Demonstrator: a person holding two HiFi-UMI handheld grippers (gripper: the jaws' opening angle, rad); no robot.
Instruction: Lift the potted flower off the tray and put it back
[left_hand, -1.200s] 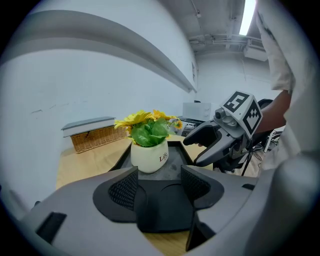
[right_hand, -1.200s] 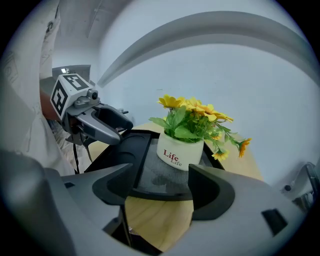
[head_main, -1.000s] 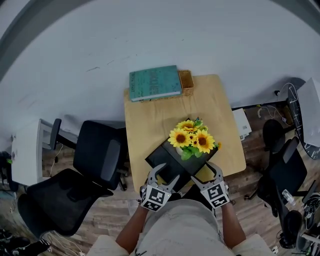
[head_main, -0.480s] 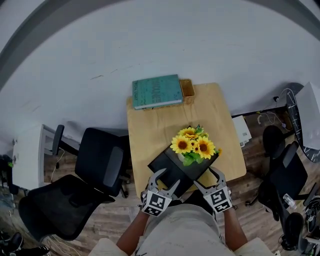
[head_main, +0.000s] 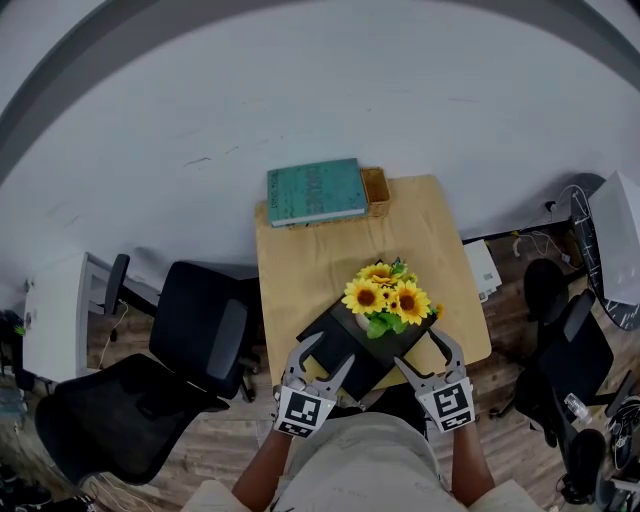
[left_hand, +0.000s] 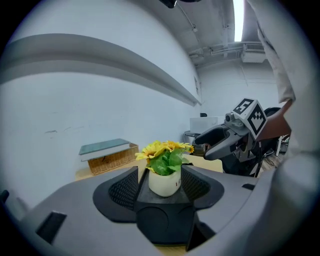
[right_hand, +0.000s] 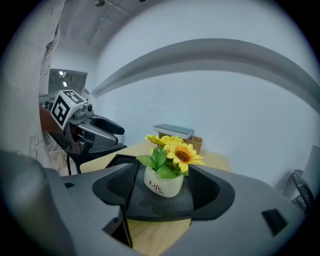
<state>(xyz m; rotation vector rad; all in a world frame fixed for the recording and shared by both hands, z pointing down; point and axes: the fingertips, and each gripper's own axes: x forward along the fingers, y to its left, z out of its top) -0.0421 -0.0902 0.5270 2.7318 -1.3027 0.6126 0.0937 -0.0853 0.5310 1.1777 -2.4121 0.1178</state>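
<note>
White wall (head_main: 300, 90) behind wooden counter (head_main: 300, 262); teal book (head_main: 315, 190) on basket (head_main: 376, 186) at 12 o'clock end. Potted flower (head_main: 385, 297) on black tray (head_main: 335, 345) near 6 o'clock edge. Gripper views show white pot (right_hand: 162, 184), lettering visible from right one; head view hides it under blooms. Left gripper (head_main: 328, 352), right gripper (head_main: 422, 352) at tray's 6 o'clock side, fingers spread wide, holding nothing

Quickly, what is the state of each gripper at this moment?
Left gripper: open, gripping nothing.
Right gripper: open, gripping nothing.
</note>
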